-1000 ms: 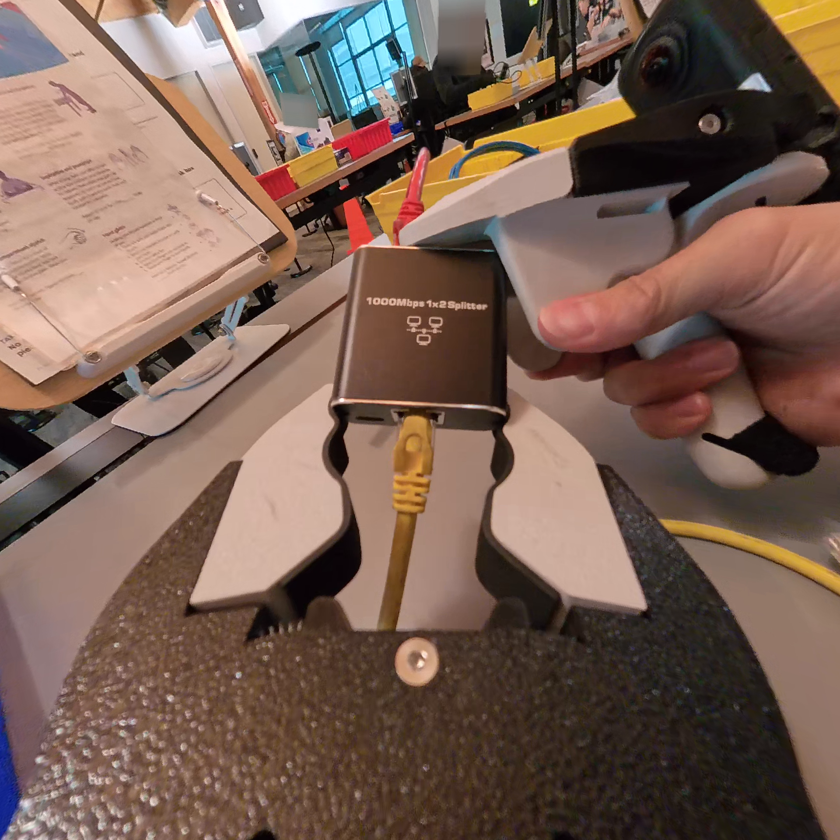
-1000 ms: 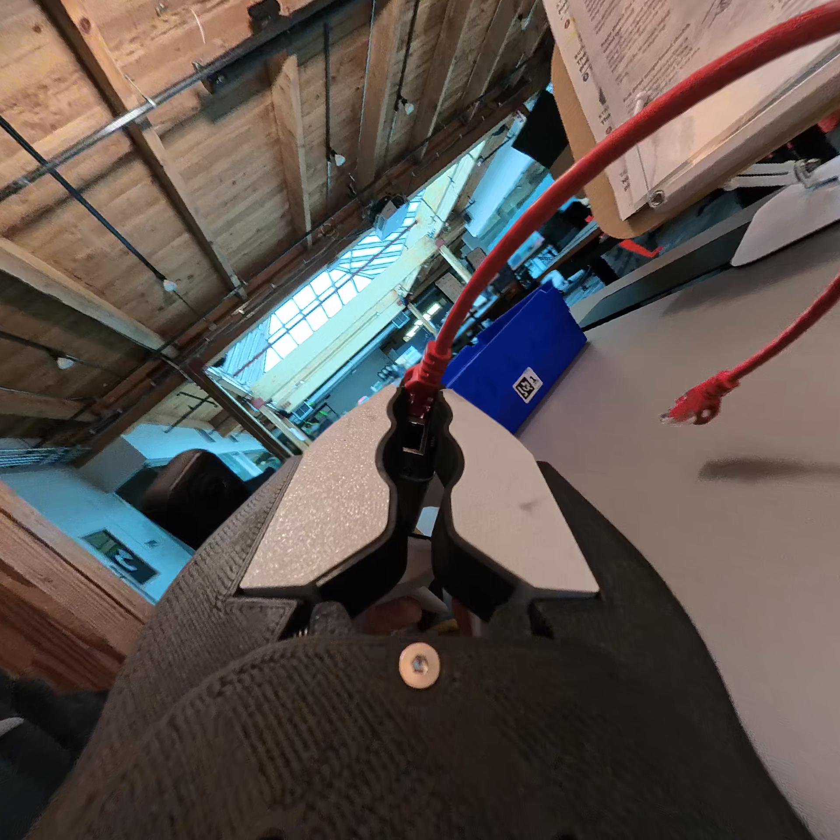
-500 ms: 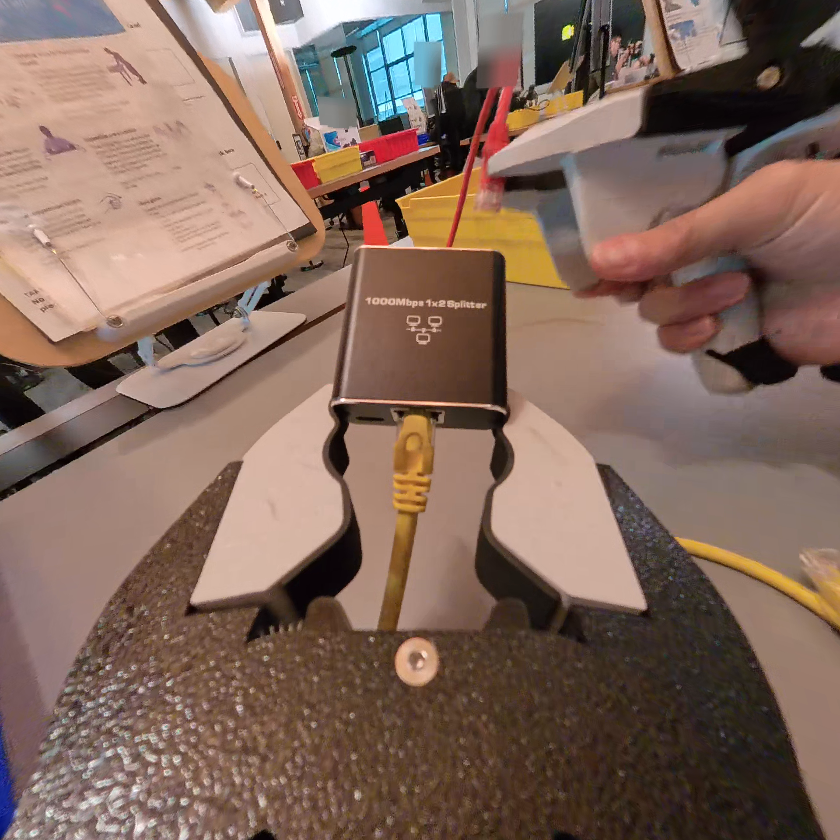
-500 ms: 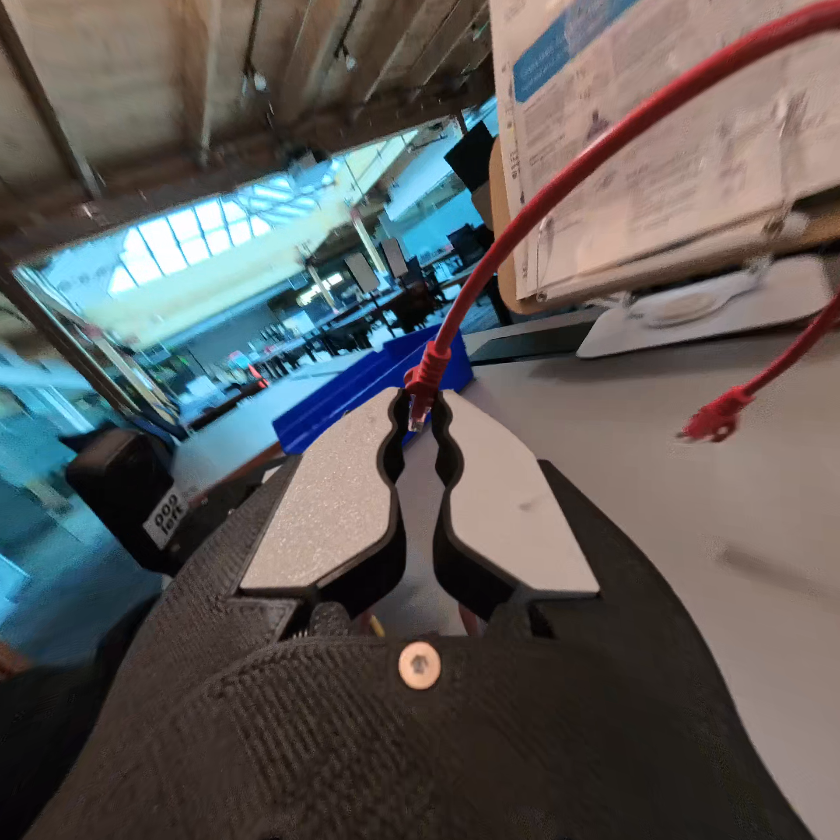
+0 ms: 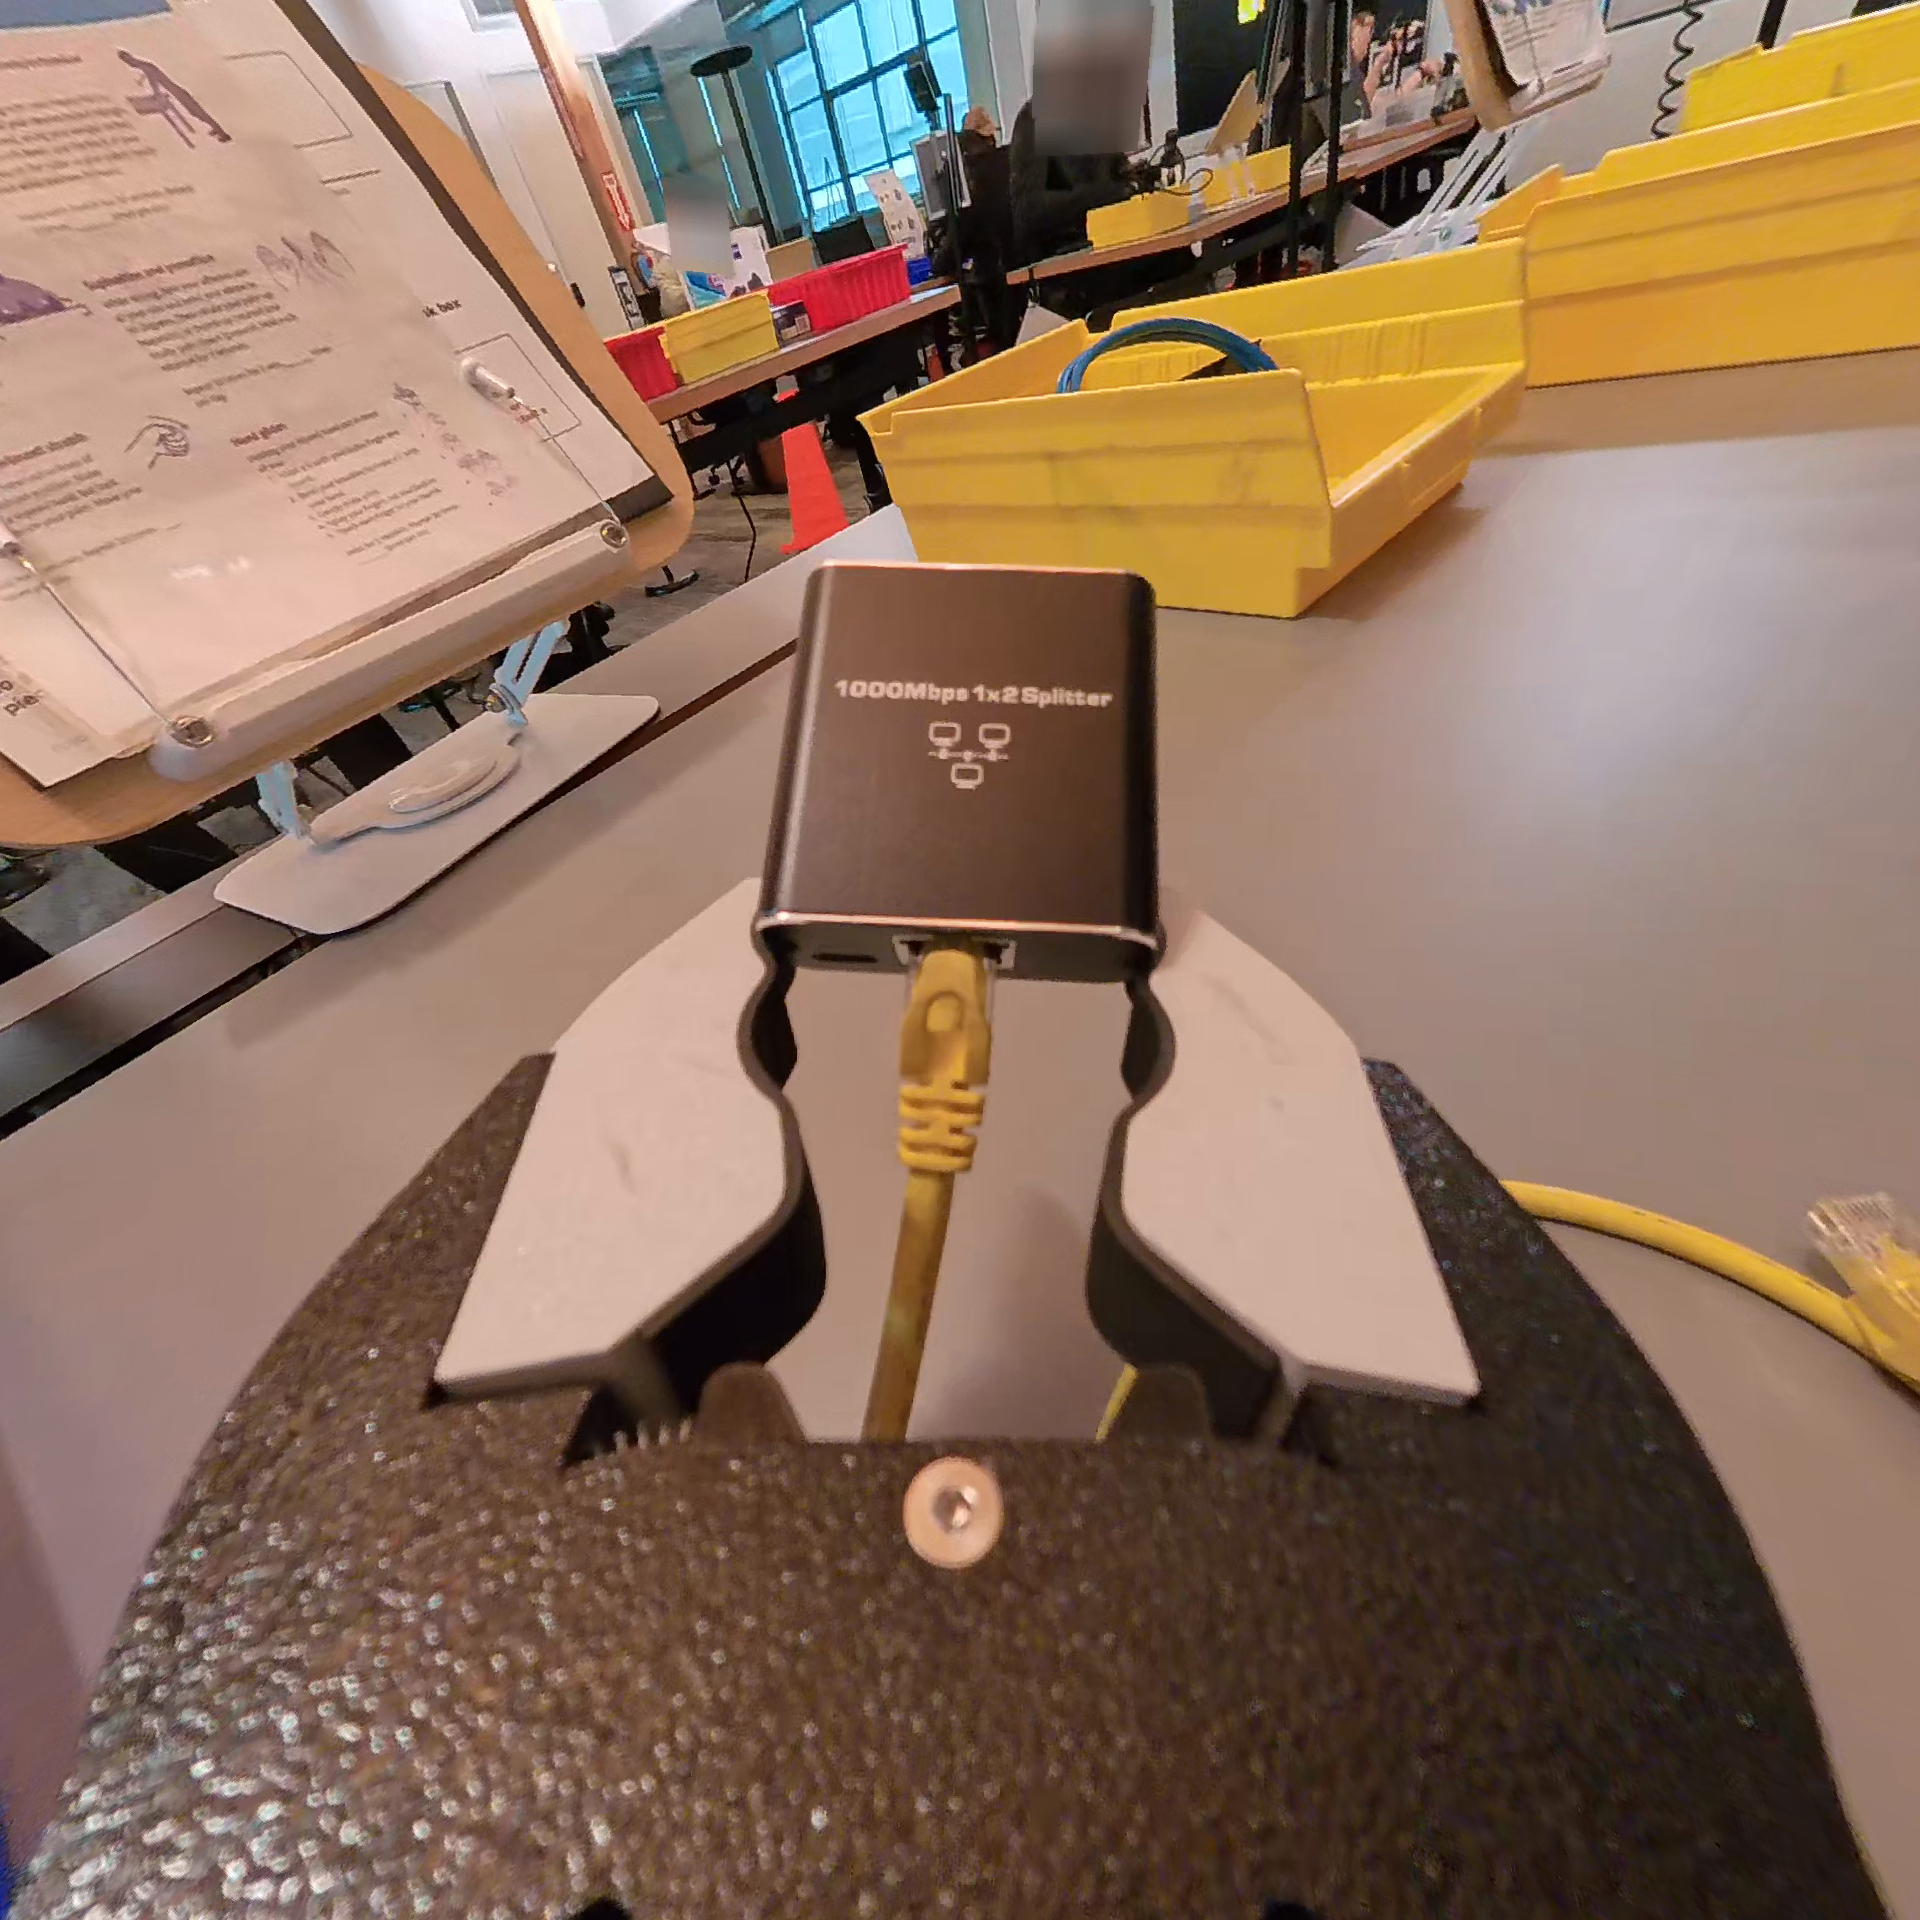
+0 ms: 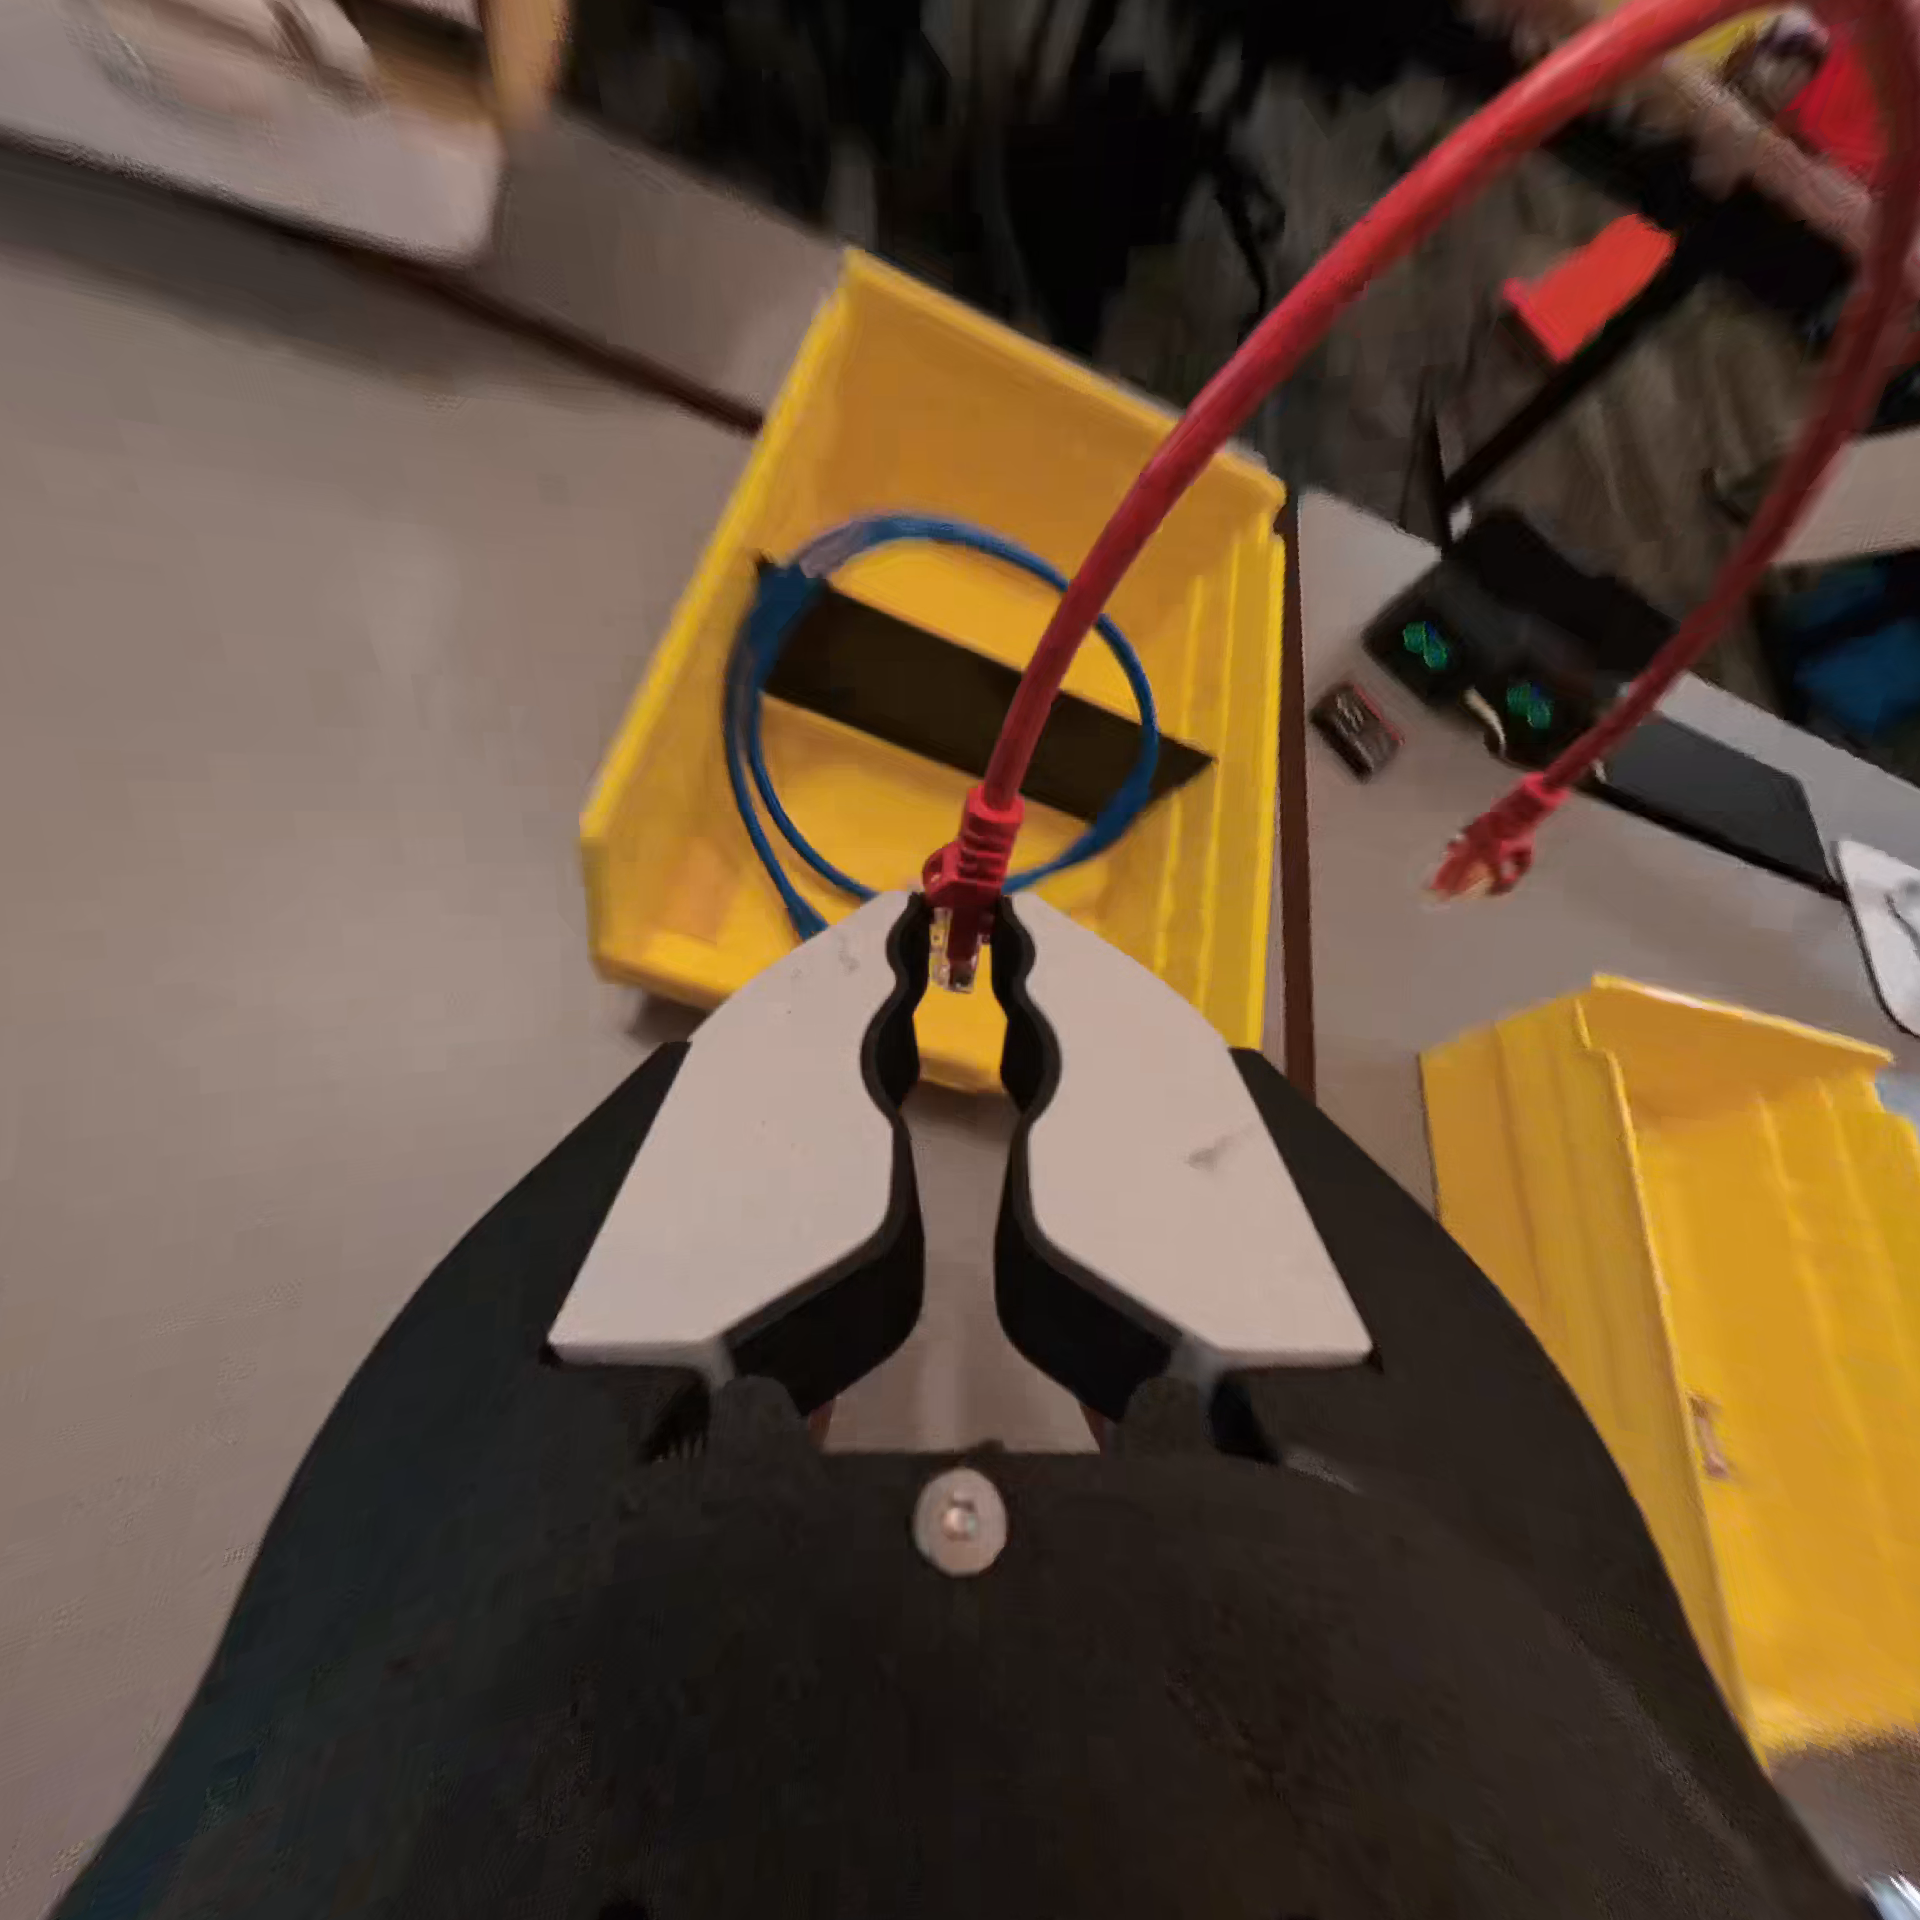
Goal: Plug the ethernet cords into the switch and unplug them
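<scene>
My left gripper (image 5: pixel 956 966) is shut on the near end of a small black switch box (image 5: pixel 966 758) and holds it over the grey table. A yellow ethernet cord (image 5: pixel 940 1081) is plugged into the box's near port and runs back between my fingers; its other plug (image 5: pixel 1865 1242) lies on the table at the right. My right gripper (image 6: pixel 961 940) is shut on the plug of a red ethernet cord (image 6: pixel 1164 499), held in the air above a yellow bin (image 6: pixel 925 436). The red cord arcs up to the right and its free plug (image 6: pixel 1486 847) dangles.
A coiled blue cable (image 6: pixel 769 707) lies in the yellow bin, which also shows in the left wrist view (image 5: pixel 1195 488). More yellow bins (image 5: pixel 1725 260) stand at the far right. A document stand with printed pages (image 5: pixel 260 374) is at the left. A second yellow bin (image 6: pixel 1683 1299) sits right of my right gripper.
My right gripper has carried the red plug away from the switch box, out of the left wrist view, and now points down over the yellow bin. The left gripper still holds the box.
</scene>
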Demonstrator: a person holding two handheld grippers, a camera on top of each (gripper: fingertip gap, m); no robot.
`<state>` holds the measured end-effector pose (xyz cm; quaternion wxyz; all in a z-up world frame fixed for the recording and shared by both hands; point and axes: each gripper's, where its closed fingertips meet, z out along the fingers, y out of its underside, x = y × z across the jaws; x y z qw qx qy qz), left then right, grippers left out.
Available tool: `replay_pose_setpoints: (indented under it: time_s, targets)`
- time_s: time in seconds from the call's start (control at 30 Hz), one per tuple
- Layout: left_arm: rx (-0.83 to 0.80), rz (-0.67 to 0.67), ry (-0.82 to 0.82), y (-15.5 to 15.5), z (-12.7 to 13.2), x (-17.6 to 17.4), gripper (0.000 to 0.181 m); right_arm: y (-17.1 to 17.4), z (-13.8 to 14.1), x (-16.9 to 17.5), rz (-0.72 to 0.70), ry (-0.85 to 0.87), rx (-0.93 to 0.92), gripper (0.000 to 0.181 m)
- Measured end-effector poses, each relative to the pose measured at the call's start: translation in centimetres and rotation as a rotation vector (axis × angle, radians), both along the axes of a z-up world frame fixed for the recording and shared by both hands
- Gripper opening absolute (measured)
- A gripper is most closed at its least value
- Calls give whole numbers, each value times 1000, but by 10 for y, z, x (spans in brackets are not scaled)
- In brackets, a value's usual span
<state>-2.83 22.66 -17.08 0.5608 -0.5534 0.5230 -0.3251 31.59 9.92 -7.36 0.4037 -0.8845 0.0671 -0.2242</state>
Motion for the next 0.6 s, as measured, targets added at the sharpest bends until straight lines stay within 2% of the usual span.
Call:
replay_pose_setpoints:
  time_s: [0.1,0.33,0.53,0.57,0.6]
  targets:
    - [-3,-8,5,-1,-1,1,61,-2,-41,18,-40,27,-145,11]
    - [1,-20,15,-3,-3,2,61,24,-115,19,-21,191,-294,11]
    - [2,-25,20,-4,-3,3,61,48,-129,12,50,226,-382,13]
    - [2,-26,21,-4,-3,3,61,52,-128,9,68,250,-368,15]
    - [1,-26,20,-4,-3,3,61,57,-126,4,93,278,-343,26]
